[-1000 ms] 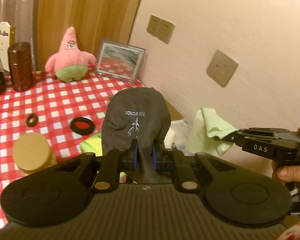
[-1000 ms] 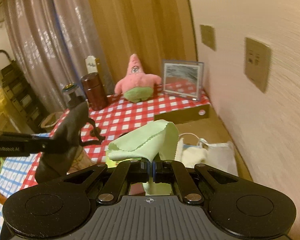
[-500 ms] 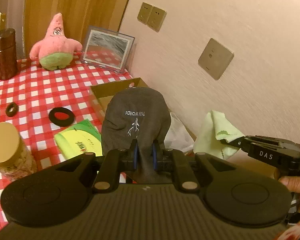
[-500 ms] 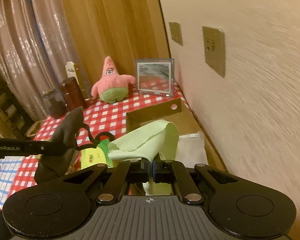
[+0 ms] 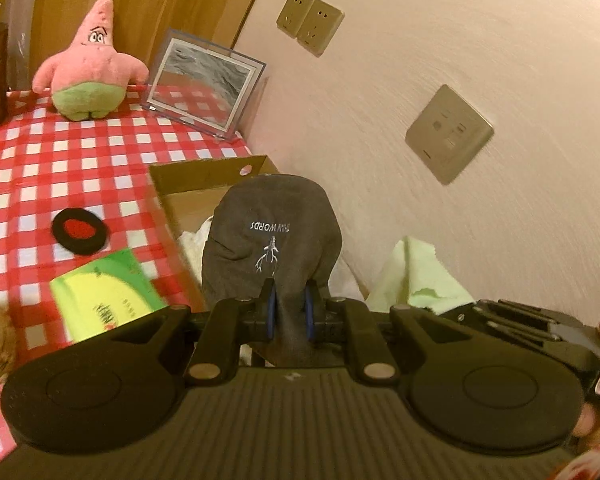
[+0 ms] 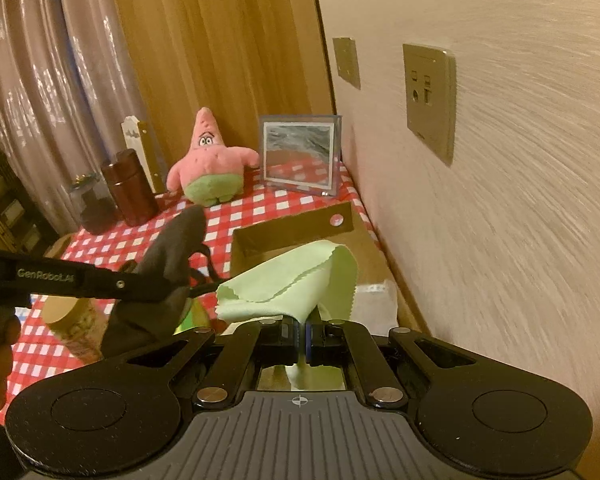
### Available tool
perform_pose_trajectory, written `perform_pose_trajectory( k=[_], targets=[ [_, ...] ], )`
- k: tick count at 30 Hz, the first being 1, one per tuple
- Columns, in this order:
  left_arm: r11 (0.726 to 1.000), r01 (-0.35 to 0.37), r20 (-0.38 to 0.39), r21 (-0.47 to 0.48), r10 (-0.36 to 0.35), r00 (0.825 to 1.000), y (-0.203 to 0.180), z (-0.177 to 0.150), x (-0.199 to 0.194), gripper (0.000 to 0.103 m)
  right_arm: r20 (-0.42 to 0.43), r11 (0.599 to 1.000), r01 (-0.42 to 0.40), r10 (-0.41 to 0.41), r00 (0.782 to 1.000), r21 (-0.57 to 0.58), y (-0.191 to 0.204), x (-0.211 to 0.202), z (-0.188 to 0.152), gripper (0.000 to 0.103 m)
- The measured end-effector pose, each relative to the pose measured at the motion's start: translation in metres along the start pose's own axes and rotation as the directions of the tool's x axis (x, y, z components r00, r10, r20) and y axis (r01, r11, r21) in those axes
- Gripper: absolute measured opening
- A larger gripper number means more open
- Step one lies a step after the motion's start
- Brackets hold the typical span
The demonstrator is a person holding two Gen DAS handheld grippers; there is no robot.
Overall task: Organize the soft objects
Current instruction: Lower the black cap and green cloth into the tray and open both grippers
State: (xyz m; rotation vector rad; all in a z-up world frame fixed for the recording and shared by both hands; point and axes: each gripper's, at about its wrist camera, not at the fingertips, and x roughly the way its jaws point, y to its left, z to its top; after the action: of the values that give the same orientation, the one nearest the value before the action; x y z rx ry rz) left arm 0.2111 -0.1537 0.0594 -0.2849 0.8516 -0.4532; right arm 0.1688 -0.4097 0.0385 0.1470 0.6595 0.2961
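Observation:
My left gripper point(image 5: 291, 311) is shut on a dark grey cloth pouch point(image 5: 272, 236) with white lettering, held up over the near end of an open cardboard box point(image 5: 204, 178). In the right wrist view that pouch point(image 6: 172, 240) hangs to the left. My right gripper point(image 6: 302, 336) is shut on a pale green cloth point(image 6: 292, 280), which droops above the same box point(image 6: 292, 232). The green cloth point(image 5: 416, 276) also shows at the right of the left wrist view. White soft items point(image 6: 374, 300) lie inside the box.
A pink star plush point(image 6: 210, 160) and a framed picture point(image 6: 300, 156) stand at the back of the red checked tablecloth point(image 5: 80, 160). A black ring point(image 5: 78, 230), a green packet point(image 5: 104, 296), a gold-lidded jar point(image 6: 66, 312) and a brown canister point(image 6: 128, 188) sit left of the box. The wall runs close on the right.
Both grippers have moved forward and down toward the cardboard box with their cloths still held. The box now lies directly under the pouch and the green cloth.

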Motion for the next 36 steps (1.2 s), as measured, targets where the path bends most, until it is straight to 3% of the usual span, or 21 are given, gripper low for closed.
perform_pose_trajectory(
  k=[17, 22, 27, 36],
  targets=[
    [0.994, -0.027, -0.017, -0.104, 0.025, 1.0, 0.044, 0.054, 0.127, 0.012, -0.053, 0.996, 0.062, -0.065, 0.996, -0.062, -0.03, 0.123, 0.04, 0.003],
    [0.993, -0.04, -0.014, -0.115, 0.039, 0.999, 0.061, 0.063, 0.153, 0.021, -0.069, 0.996, 0.06, -0.065, 0.995, -0.069, -0.035, 0.148, 0.044, 0.003],
    [0.991, -0.066, -0.008, -0.114, 0.065, 0.998, 0.074, 0.069, 0.164, 0.026, -0.079, 0.998, 0.047, -0.051, 0.996, -0.052, -0.036, 0.164, 0.049, 0.003],
    [0.991, -0.087, 0.022, -0.106, 0.089, 0.996, 0.081, 0.063, 0.138, 0.028, -0.083, 0.999, 0.025, -0.027, 0.996, -0.028, -0.033, 0.181, 0.058, 0.003]
  ],
)
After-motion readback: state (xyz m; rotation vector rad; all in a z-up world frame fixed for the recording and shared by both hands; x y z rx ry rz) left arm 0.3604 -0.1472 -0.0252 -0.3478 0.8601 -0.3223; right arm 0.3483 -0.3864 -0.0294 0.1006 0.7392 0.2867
